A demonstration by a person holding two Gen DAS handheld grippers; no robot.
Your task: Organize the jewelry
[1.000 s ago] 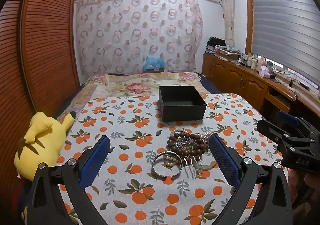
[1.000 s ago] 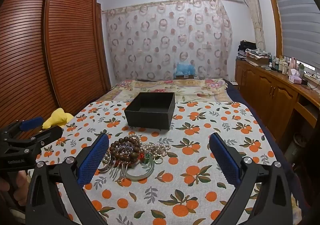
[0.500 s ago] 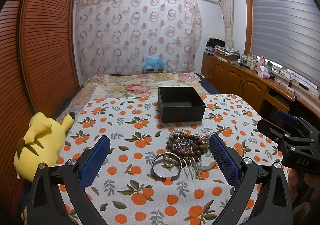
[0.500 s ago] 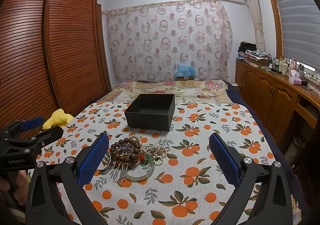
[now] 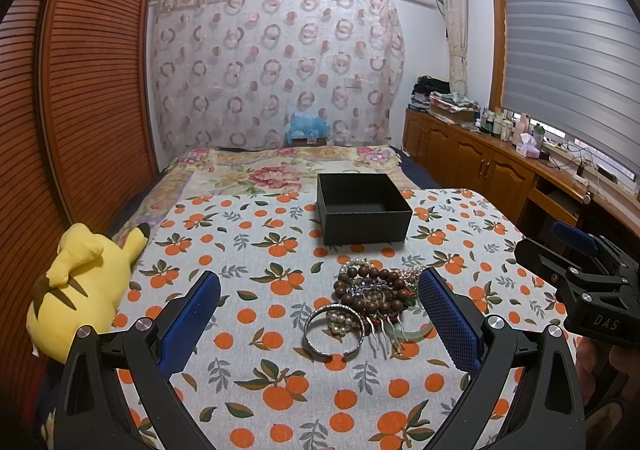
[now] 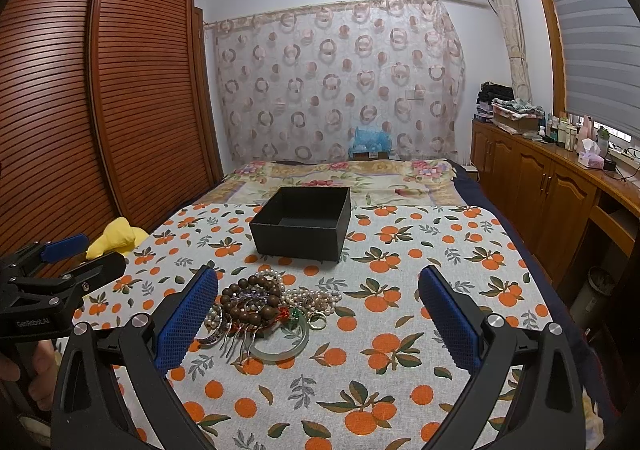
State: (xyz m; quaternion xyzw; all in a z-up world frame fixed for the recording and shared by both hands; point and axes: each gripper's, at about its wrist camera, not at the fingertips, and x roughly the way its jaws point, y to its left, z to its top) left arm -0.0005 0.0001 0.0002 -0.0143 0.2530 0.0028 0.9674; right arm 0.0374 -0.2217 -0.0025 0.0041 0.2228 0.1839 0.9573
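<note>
A pile of jewelry [image 5: 370, 300] lies on the orange-print cloth: brown wooden bead bracelets, pearl strands, a silver bangle [image 5: 334, 330], a metal hair comb and a pale green bangle [image 6: 280, 342]. An open, empty black box [image 5: 362, 208] stands just behind the pile. It also shows in the right wrist view [image 6: 302, 222]. My left gripper [image 5: 320, 314] is open and empty, held above the cloth in front of the pile. My right gripper [image 6: 318, 314] is open and empty, to the right of the pile [image 6: 260, 306].
A yellow plush toy [image 5: 80, 286] lies at the cloth's left edge. A wooden wardrobe [image 6: 80, 110] stands on the left. Wooden cabinets [image 6: 552, 186] with bottles and tissues run along the right. A floral bedspread [image 5: 276, 170] lies behind the box.
Both grippers have shifted very slightly; the scene sits a little lower in both views. The jewelry and box have not moved.
</note>
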